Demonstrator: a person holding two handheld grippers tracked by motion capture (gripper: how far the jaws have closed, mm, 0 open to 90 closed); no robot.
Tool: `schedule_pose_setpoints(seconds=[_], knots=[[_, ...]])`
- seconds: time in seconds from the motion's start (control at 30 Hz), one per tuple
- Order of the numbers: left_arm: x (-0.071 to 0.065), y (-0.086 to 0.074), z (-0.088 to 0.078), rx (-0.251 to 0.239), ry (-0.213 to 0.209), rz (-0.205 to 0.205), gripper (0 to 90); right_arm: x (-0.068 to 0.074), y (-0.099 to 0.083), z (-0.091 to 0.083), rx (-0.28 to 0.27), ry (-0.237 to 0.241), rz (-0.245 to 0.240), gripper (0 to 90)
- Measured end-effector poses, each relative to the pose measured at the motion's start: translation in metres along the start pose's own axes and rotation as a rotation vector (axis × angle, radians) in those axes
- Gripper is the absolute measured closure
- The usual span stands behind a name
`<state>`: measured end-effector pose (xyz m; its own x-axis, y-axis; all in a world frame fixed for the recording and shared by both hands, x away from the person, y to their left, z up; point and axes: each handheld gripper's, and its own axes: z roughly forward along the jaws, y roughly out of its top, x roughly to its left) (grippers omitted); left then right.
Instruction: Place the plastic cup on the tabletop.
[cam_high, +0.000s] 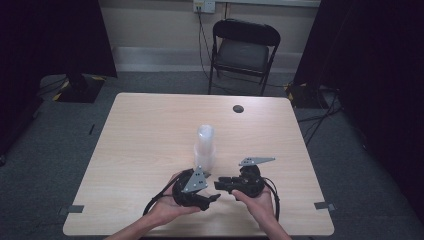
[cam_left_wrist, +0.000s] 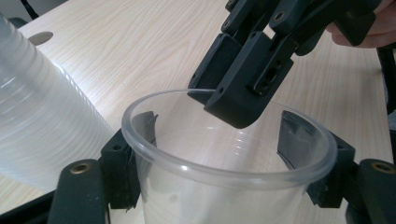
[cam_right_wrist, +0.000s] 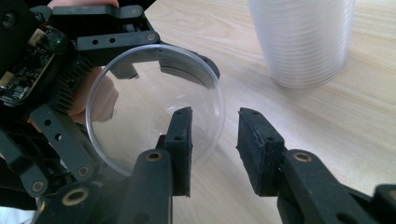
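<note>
A single clear plastic cup (cam_left_wrist: 224, 186) sits between the two pads of my left gripper (cam_left_wrist: 219, 140), which is shut on its sides just under the rim. Its mouth faces my right gripper (cam_right_wrist: 215, 140), which is open. One right finger (cam_right_wrist: 180, 140) lies over the cup's mouth and the other stays outside, so the cup's rim (cam_right_wrist: 220, 109) passes between them without being pinched. In the high view the left gripper (cam_high: 212, 196) and right gripper (cam_high: 220, 184) meet tip to tip near the table's front edge.
A tall stack of nested clear cups (cam_high: 205, 145) stands upright just behind the grippers, close to the held cup. The wooden table (cam_high: 150, 125) has a round cable hole (cam_high: 238, 108) at the back. A black folding chair (cam_high: 242, 52) stands beyond it.
</note>
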<state>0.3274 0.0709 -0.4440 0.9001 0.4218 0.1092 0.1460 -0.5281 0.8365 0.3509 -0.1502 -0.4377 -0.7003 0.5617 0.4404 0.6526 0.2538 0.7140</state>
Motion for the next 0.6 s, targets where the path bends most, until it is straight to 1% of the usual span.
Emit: schedule_pose_setpoints(seconds=[0.03, 0.07, 0.2, 0.23, 0.27, 0.33, 0.37, 0.43, 0.53, 0.6], knots=[[0.0, -0.001, 0.0, -0.004, 0.002, -0.006, 28.3, 0.0, 0.0, 0.0, -0.005, 0.002, -0.002, 66.0], [0.001, -0.001, -0.001, 0.001, 0.006, -0.001, 28.3, 0.0, 0.0, -0.001, -0.011, 0.0, -0.005, 66.0], [0.004, -0.002, -0.003, -0.005, 0.009, -0.032, 28.4, 0.002, 0.001, -0.004, -0.028, -0.009, -0.012, 66.9], [0.005, -0.002, -0.003, -0.001, 0.01, -0.035, 28.4, 0.002, 0.001, -0.005, -0.034, -0.004, -0.013, 67.5], [0.005, -0.002, -0.003, -0.017, 0.014, -0.058, 28.4, 0.003, 0.002, -0.006, -0.04, -0.002, -0.015, 67.5], [0.008, -0.002, -0.005, -0.011, 0.013, -0.058, 28.5, 0.004, 0.002, -0.007, -0.054, -0.003, -0.023, 67.8], [0.009, -0.003, -0.006, -0.019, 0.016, -0.073, 28.5, 0.004, 0.002, -0.008, -0.06, 0.001, -0.028, 68.2], [0.01, -0.003, -0.007, -0.022, 0.011, -0.089, 28.6, 0.005, 0.003, -0.009, -0.071, 0.002, -0.031, 68.3], [0.012, -0.003, -0.009, -0.026, 0.024, -0.098, 28.6, 0.007, 0.003, -0.011, -0.085, 0.002, -0.039, 68.4], [0.014, -0.003, -0.01, -0.032, 0.032, -0.115, 28.5, 0.007, 0.003, -0.012, -0.086, 0.004, -0.044, 69.7]])
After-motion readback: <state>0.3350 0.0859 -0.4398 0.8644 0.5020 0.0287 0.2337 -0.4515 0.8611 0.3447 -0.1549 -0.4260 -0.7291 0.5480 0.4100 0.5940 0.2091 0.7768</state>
